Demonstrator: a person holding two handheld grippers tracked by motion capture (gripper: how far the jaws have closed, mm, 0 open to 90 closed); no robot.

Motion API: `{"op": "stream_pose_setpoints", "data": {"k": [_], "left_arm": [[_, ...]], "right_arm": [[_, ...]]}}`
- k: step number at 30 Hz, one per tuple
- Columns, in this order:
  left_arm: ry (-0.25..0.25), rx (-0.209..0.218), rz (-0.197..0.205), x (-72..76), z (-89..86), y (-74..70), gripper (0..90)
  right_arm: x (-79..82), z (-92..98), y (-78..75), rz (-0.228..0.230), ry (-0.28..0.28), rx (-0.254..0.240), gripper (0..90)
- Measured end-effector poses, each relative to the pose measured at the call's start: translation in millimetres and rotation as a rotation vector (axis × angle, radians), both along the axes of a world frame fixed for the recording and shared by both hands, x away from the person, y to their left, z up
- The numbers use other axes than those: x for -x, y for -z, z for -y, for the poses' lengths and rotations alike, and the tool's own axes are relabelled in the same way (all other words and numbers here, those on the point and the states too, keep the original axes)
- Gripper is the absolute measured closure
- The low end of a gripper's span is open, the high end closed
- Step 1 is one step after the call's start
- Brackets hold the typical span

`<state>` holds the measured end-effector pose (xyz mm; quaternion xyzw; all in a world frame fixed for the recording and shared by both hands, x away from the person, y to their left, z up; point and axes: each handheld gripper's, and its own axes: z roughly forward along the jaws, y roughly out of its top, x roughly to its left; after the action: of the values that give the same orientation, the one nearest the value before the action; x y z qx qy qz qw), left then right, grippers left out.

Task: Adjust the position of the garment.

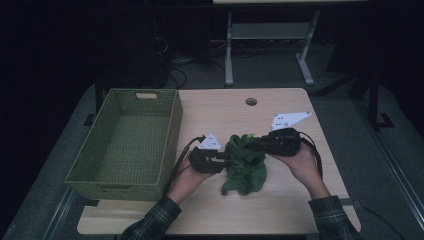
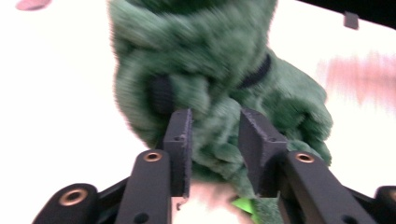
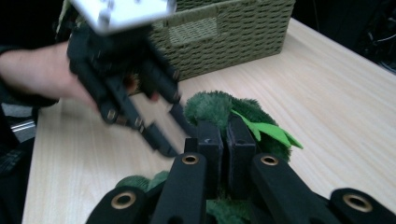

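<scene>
Right gripper [image 3: 219, 135] jaws are pressing nearly together, pinching a fold of the green plush toy [image 1: 244, 162] (bright green felt bit is sticking out just beside them). Left gripper [image 2: 215, 133] jaws are standing spread, with plush between them but the pads not pressing on it. The toy is lying bunched on the table [image 1: 280, 200], between the two grippers, with both hands coming in from the near edge. A woven basket [image 1: 170, 131] is sitting to the left, apart from the toy.
</scene>
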<state>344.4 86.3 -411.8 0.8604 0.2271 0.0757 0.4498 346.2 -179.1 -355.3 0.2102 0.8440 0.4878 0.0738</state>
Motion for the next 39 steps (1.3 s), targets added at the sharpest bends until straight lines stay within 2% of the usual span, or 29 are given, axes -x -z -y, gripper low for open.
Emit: {"op": "stream_pose_setpoints", "data": {"k": [5,8,12,13,18,21,22,24,26,27,32,39], "left_arm": [[-0.032,0.022,0.026,-9.2,-3.9,-18.2,53.2],[-0.049,0.026,0.043,-17.8,-3.0,-28.8,52.2],[-0.054,0.046,0.036,-31.0,1.4,-37.6,50.8],[-0.052,0.058,0.033,-33.5,3.8,-38.0,50.8],[-0.029,0.035,0.026,-41.9,13.9,-34.8,50.3],[-0.020,0.023,0.019,-45.6,18.3,-29.4,53.4],[-0.011,0.011,0.013,-47.2,18.5,-27.9,55.9],[0.004,-0.002,0.011,-48.6,18.8,-25.4,67.5],[0.012,-0.009,0.021,-44.8,18.0,-25.3,81.1],[0.012,-0.005,0.025,-42.4,17.1,-25.6,84.7],[0.042,-0.009,0.060,-20.9,11.1,-21.4,86.8],[0.070,0.012,0.051,4.4,3.6,-9.9,87.7]], "right_arm": [[-0.7,2.0,3.0,0.000,-0.009,0.003,86.8],[-0.5,2.2,1.9,-0.002,-0.008,-0.005,86.9],[0.1,2.7,-0.3,-0.003,-0.010,-0.009,86.8],[0.1,2.8,-0.6,-0.001,-0.011,-0.009,86.8],[-0.2,3.3,-2.3,0.003,-0.014,-0.008,86.9],[-0.5,3.9,-3.3,0.009,-0.014,-0.014,86.9],[-0.4,4.1,-3.5,0.009,-0.014,-0.014,86.9],[-0.1,3.9,-3.3,0.008,-0.012,-0.013,86.9],[0.8,3.8,-3.0,0.008,-0.010,-0.007,86.9],[1.3,4.1,-2.6,0.008,-0.015,-0.006,86.9],[12.3,5.8,1.7,-0.001,-0.028,0.002,86.8],[37.6,8.1,22.1,-0.043,-0.039,0.024,86.7]]}}
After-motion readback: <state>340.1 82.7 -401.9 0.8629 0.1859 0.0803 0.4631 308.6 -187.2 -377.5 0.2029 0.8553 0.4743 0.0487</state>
